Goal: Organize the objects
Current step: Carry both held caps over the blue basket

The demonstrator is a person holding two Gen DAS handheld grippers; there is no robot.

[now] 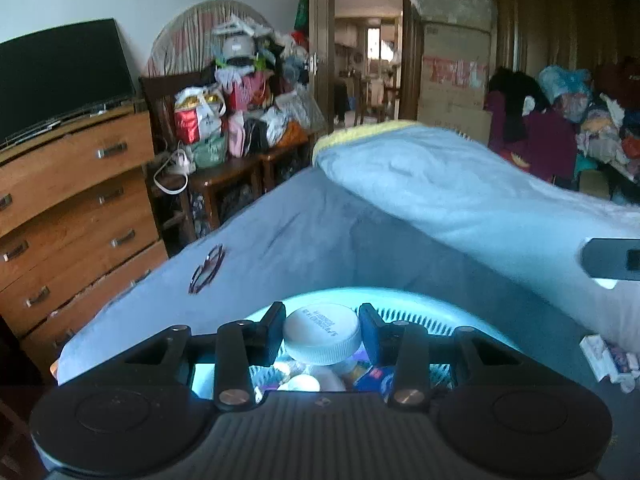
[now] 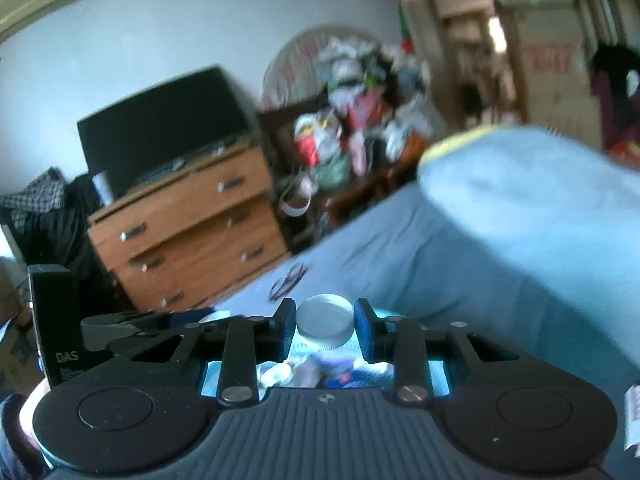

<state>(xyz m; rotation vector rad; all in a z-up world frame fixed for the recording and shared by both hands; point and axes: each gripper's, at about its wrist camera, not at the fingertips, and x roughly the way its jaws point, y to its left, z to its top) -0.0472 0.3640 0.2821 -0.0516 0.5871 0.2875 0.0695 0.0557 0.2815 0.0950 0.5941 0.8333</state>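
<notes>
Left gripper is clamped on a white-capped bottle; right gripper is clamped on a grey-capped bottle, both held above the basket on the bed. Grips should be kept firm and bottles lowered upright.

It was a bedroom in a home: a bed with a blue blanket, a wooden dresser and a TV.

Glasses on bed; dresser left of bed
</notes>
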